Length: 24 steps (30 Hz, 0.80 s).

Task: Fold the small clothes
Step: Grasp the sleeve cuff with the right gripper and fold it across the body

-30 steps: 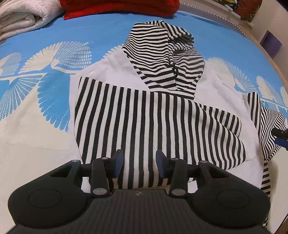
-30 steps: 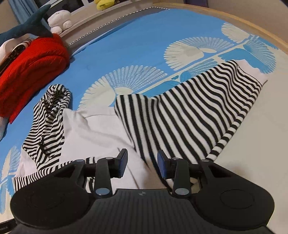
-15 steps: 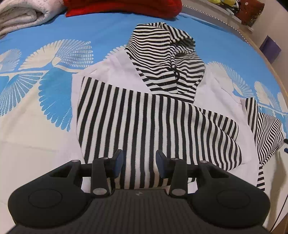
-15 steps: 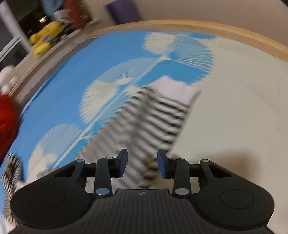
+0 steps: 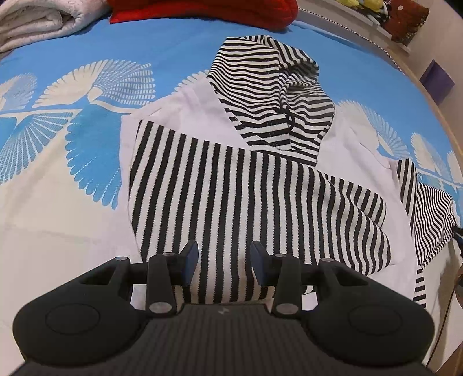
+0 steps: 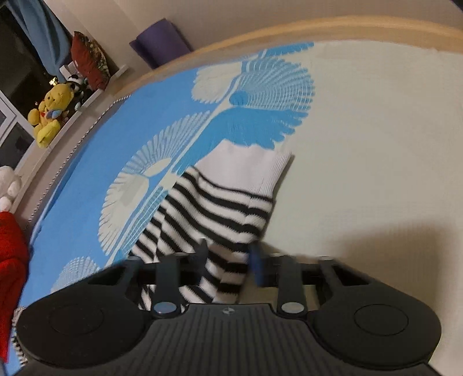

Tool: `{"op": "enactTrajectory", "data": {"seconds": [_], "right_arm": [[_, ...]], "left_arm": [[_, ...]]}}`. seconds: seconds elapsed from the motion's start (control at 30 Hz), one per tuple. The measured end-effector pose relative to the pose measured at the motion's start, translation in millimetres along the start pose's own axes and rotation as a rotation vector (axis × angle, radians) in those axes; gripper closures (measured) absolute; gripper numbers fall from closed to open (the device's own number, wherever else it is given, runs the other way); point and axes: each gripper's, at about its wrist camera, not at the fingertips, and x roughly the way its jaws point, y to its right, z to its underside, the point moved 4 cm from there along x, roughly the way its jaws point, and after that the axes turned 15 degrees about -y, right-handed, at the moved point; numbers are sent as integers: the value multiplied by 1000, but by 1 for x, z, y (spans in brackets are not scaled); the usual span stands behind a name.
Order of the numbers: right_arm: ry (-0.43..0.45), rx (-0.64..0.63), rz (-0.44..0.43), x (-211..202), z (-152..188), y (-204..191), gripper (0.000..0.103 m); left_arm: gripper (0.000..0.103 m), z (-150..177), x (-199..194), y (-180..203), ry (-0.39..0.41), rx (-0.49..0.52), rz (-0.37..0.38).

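Bedspread left of the striped hoodie lies bare and flat, giving free passage. Beyond the hood, a red garment and a folded white blanket block the far edge. Right of the striped sleeve, the cream bedspread area is clear up to the wooden bed rim. Plush toys crowd the ledge beyond
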Motion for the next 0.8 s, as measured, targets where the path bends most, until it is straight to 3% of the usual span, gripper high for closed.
{"op": "enactTrajectory", "data": {"seconds": [0.17, 0.27, 0.37, 0.43, 0.5, 0.53, 0.57, 0.6, 0.7, 0.77, 0.8], "right_arm": [[132, -35, 69, -23, -3, -18, 98], [262, -188, 56, -63, 5, -71, 98], [400, -465, -71, -122, 50, -159, 98], [423, -629, -205, -152, 98, -212, 98], [342, -780, -372, -171, 154, -257, 98], [246, -855, -466, -174, 187, -276, 94], [113, -917, -547, -173, 217, -289, 92], [-80, -975, -608, -166, 253, -300, 91], [-451, -1081, -577, -146, 332, -301, 84], [-503, -1138, -491, -141, 353, -294, 83], [-484, -1119, -468, -139, 354, -290, 76]], "left_arm": [[59, -1, -8, -9, 14, -19, 9], [59, -2, -17, -19, 28, -42, 23], [59, -7, -30, -37, 48, -91, 48], [59, -12, -39, -54, 68, -135, 53], [59, -17, -50, -74, 90, -192, 59], [59, -18, -54, -83, 99, -214, 62], [59, -19, -57, -92, 105, -236, 64], [59, -20, -60, -100, 108, -255, 66], [59, -22, -65, -117, 115, -297, 77], [59, -22, -66, -123, 114, -311, 75], [59, -21, -65, -125, 111, -313, 77]]}}
